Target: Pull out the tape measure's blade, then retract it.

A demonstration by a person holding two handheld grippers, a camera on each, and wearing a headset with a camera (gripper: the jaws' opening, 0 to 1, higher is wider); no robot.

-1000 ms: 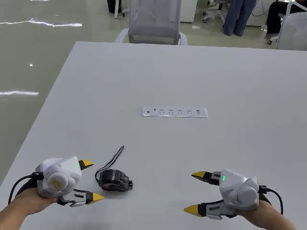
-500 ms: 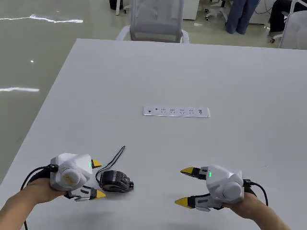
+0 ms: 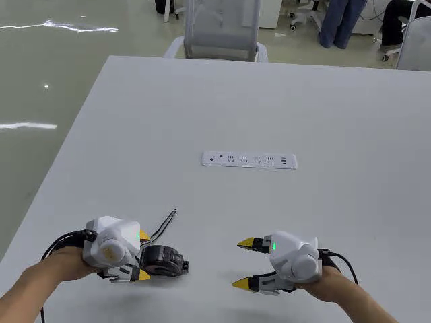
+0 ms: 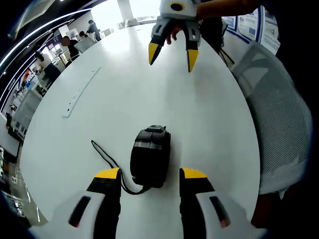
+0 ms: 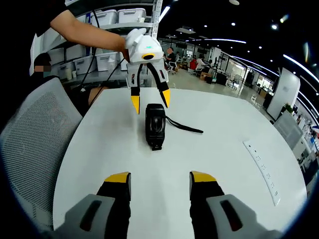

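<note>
As tape measure (image 4: pixel 150 155) lies, hand-held gripper (image 4: pixel 150 172) astride

A wide white desk (image 3: pixel 269 101) stands on a glossy grey-green floor (image 3: pixel 47 74) that reflects streaks of light. At the far edge of the desk is a grey mesh office chair (image 3: pixel 219 27), and a second chair (image 3: pixel 412 44) is at the right. In the right gripper view a dark ceiling (image 5: pixel 249 30) carries small spotlights, and shelves (image 5: pixel 107 17) hold what seem to be white storage boxes.
</note>
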